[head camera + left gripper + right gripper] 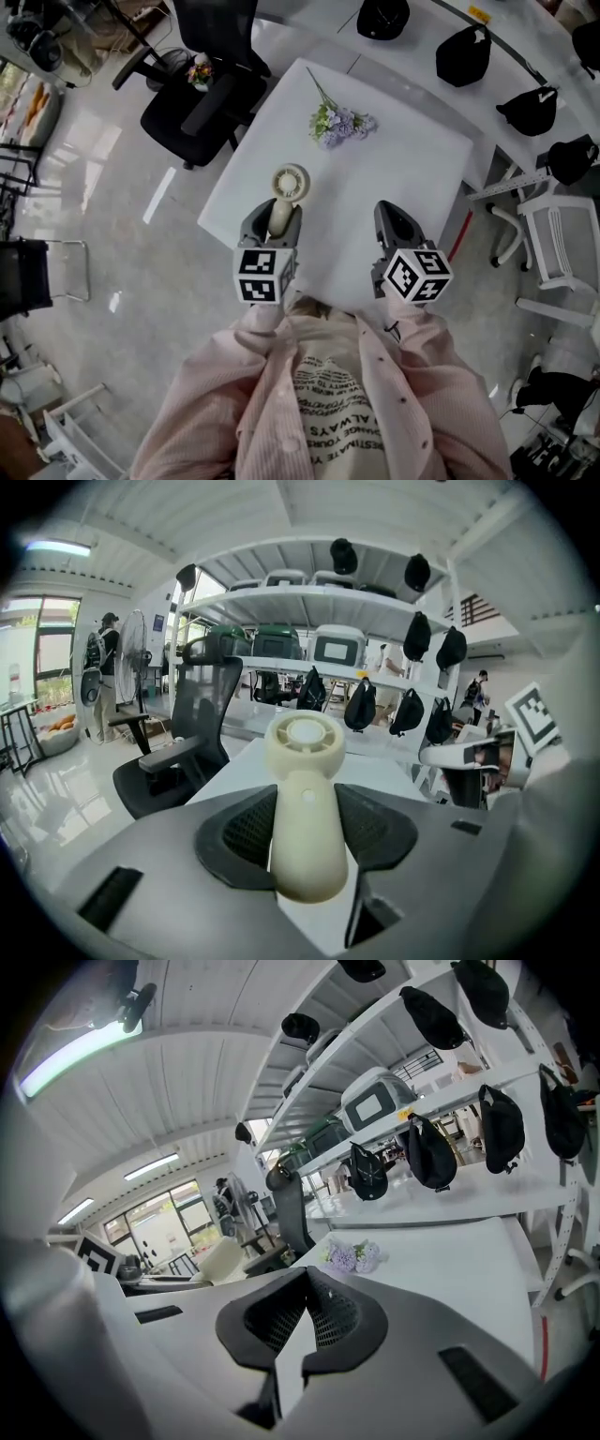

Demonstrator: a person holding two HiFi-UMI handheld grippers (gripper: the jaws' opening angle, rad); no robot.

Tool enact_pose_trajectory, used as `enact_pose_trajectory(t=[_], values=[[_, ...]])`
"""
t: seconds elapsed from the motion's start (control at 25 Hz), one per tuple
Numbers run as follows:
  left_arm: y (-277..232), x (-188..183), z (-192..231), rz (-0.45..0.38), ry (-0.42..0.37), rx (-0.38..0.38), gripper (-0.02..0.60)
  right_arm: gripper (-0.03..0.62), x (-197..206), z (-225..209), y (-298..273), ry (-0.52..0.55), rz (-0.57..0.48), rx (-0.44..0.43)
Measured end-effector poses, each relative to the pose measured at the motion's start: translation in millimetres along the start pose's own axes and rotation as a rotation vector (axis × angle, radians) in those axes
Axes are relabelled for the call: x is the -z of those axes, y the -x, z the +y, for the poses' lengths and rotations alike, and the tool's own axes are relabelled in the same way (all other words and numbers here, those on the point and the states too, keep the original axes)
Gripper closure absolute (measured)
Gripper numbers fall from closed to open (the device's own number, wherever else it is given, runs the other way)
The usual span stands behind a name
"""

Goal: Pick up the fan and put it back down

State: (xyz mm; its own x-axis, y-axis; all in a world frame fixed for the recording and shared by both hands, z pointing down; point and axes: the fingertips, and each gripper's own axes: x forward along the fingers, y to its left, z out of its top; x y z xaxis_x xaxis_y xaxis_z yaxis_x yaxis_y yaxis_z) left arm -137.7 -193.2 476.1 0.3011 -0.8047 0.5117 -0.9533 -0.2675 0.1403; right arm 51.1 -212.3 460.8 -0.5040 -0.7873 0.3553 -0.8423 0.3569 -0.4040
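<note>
A cream hand-held fan (pixel 287 187) with a round head and a thick handle is held above the white table (pixel 394 169). My left gripper (pixel 273 221) is shut on its handle. In the left gripper view the fan (pixel 305 799) stands upright between the dark pads, which press on both sides of the handle, and its head points away from me. My right gripper (pixel 395 228) hovers over the table's near edge, to the right of the fan. In the right gripper view its jaws (pixel 302 1283) meet at the tips with nothing between them.
A bunch of purple flowers (pixel 339 122) lies at the far side of the table. A black office chair (pixel 202 94) stands beyond the table's left corner. Black caps (pixel 464 54) rest on a neighbouring table at the back right. A white chair (pixel 553 244) stands at the right.
</note>
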Motion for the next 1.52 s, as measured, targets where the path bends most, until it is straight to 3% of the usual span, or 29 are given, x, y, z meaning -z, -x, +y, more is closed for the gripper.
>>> enact_pose_trajectory(t=[0.76,1.16,1.52], values=[[70,-52,3,-0.224,0.022,-0.051,0.397,0.594,-13,-1,22,0.004,-0.053,-0.023],[87,-57,13,-0.253,0.008,-0.076,0.397,0.594,-23,11,22,0.022,-0.099,-0.064],[76,-48,15,-0.216,0.019,-0.05,0.397,0.595,-33,24,26,0.108,-0.148,-0.11]])
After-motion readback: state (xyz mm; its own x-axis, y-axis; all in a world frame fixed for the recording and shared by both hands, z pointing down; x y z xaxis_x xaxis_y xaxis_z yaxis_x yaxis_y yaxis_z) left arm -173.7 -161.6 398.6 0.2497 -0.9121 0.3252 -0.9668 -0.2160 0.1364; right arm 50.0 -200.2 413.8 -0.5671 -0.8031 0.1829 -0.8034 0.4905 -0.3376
